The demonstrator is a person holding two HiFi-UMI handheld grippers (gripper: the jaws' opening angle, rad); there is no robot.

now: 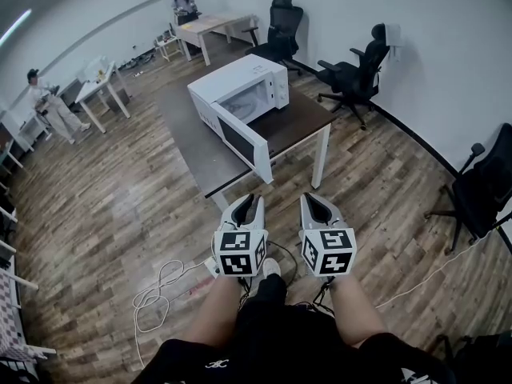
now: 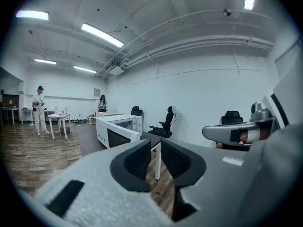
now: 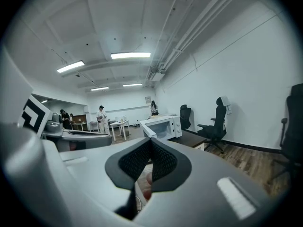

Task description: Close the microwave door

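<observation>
— Entry: type of premises?
— Open-plan office, where I stand. Listed: black swivel chairs (image 1: 356, 70); pale desks (image 1: 210, 26); wood-plank floor (image 1: 112, 198); bare white walls (image 1: 432, 22); ceiling strip lights (image 2: 102, 34).

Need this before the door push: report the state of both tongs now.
Left tongs: slightly open, nothing between them.
Right tongs: closed, empty.

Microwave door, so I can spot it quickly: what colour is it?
The microwave door is white, dark across its middle; the head view shows it best.
</observation>
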